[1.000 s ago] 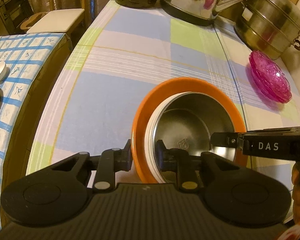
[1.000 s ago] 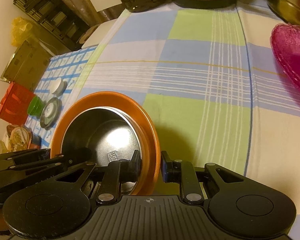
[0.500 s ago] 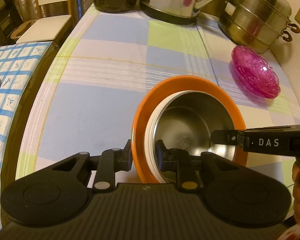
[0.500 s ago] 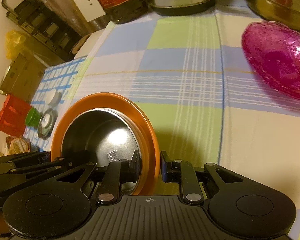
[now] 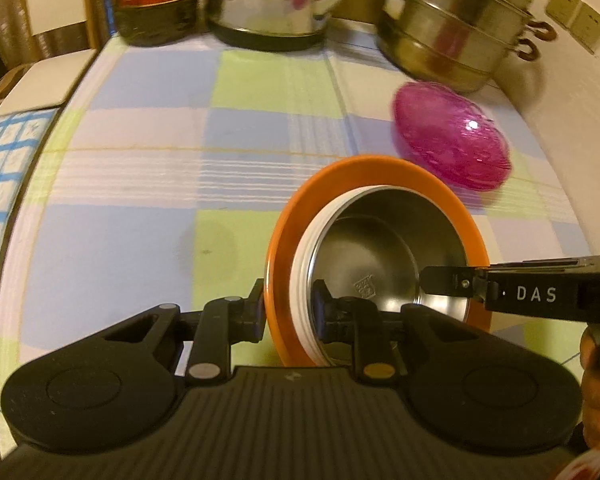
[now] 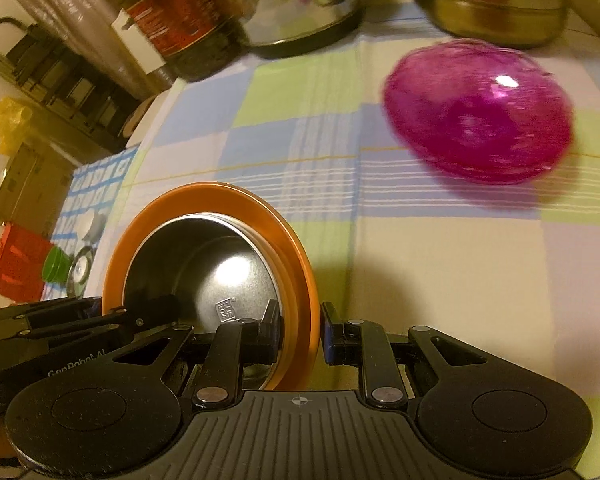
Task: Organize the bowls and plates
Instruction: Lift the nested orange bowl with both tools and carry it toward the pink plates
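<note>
A stack of an orange plate [image 5: 380, 168], a white dish [image 5: 306, 256] and a steel bowl [image 5: 384, 248] is held above the checked tablecloth. My left gripper [image 5: 290, 312] is shut on the stack's left rim. My right gripper [image 6: 300, 328] is shut on the opposite rim of the orange plate [image 6: 220, 196], with the steel bowl [image 6: 228, 272] inside it. The right gripper also shows in the left wrist view [image 5: 452, 284]. A pink glass bowl [image 5: 452, 136] stands on the cloth ahead, to the right; it also shows in the right wrist view [image 6: 480, 112].
At the table's far edge stand a dark bottle with a red label [image 5: 156, 0], a steel kettle [image 5: 276, 4] and a stacked steel steamer pot [image 5: 456, 20]. A lower table with a blue tiled cloth [image 5: 0, 160] lies to the left, with small items on it [image 6: 60, 268].
Both grippers have carried the stack forward across the table. The pink bowl and the pots at the back now look closer and larger. The grips have not changed.
</note>
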A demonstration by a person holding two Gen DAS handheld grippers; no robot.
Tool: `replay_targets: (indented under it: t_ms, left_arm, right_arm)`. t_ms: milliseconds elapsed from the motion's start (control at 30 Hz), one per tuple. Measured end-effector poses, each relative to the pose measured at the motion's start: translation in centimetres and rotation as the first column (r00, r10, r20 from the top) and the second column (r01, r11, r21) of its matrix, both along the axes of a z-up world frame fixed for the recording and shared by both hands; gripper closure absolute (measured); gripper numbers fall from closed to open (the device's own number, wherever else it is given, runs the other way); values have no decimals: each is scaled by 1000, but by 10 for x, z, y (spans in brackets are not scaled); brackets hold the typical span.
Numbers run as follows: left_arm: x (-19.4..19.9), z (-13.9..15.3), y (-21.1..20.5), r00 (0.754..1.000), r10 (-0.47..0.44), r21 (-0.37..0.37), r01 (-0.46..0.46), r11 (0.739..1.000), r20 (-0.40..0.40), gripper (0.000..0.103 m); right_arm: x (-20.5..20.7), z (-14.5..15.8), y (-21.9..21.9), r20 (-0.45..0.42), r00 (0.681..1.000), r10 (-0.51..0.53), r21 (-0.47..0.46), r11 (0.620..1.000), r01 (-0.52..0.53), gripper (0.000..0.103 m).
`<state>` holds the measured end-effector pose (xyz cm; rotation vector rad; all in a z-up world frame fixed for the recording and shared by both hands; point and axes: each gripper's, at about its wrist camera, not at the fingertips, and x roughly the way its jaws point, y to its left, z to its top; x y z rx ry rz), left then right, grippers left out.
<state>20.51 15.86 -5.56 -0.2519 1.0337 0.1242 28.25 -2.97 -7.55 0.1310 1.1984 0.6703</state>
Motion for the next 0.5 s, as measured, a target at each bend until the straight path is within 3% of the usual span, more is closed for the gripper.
replay_targets:
  t_ms: [500]
  left_arm:
    - [33, 3, -84, 992, -128, -3, 128, 992, 9, 83]
  right_arm:
    - [13, 7, -92, 18, 990, -142, -10, 990, 142, 83]
